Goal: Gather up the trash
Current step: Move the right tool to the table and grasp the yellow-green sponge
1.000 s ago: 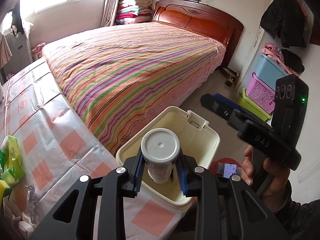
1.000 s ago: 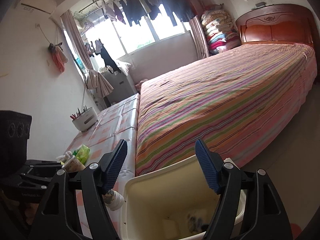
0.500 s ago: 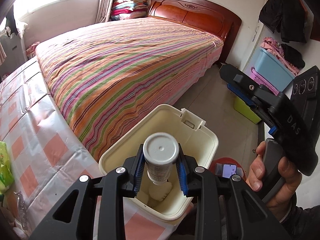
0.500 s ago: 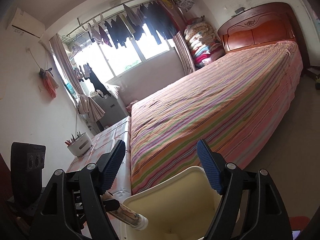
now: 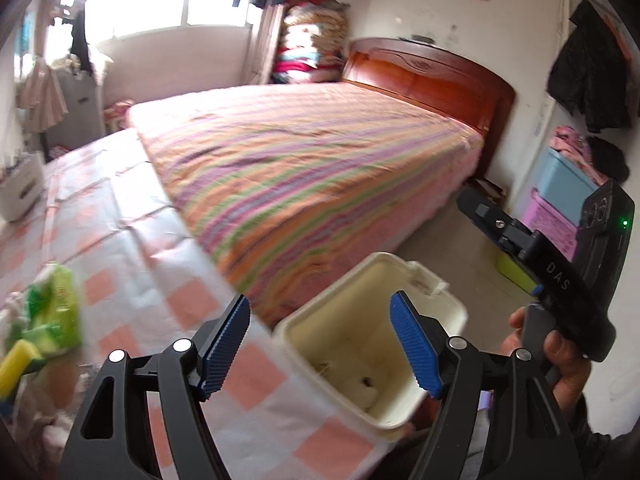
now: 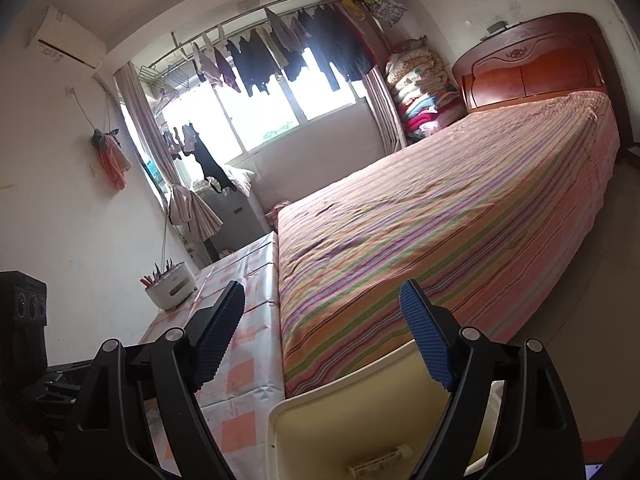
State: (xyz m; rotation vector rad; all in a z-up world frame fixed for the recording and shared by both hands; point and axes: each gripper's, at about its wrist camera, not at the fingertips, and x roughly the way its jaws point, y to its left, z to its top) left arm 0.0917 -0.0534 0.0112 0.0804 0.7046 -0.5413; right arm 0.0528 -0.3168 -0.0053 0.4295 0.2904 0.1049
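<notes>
View along the left gripper (image 5: pixel 320 320): its blue-padded jaws stand wide apart, have just been opening, and have nothing between them. The cream bin (image 5: pixel 456 320), mouth up and lid off, sits just below and slightly right of the jaws, beside the edge of the checked table (image 5: pixel 120 216); a pale bottle (image 6: pixel 380 460) lies on its side at the bottom, seen from the right wrist. The right gripper (image 6: pixel 322 304) hangs over the near rim of the same bin, its jaws also apart, also just opening, and empty; the hand (image 5: pixel 560 364) that carries it shows to the right of the bin. The relation that governs the coming move, by judgement: the remaining trash, a heap of green packets (image 5: pixel 56 312) with a yellow piece beside it, lies on the table well to the left of the left gripper and lower than its tips, on the far side from the bin. The left gripper is therefore the nearer tool, and it would have to swing left and dip. The heap is blurred, so its long axis cannot be told. Legible writing: the letters "DAS" in white on the body of the right gripper, seen from the left wrist. Printing on the green packets is too smeared to read.
</notes>
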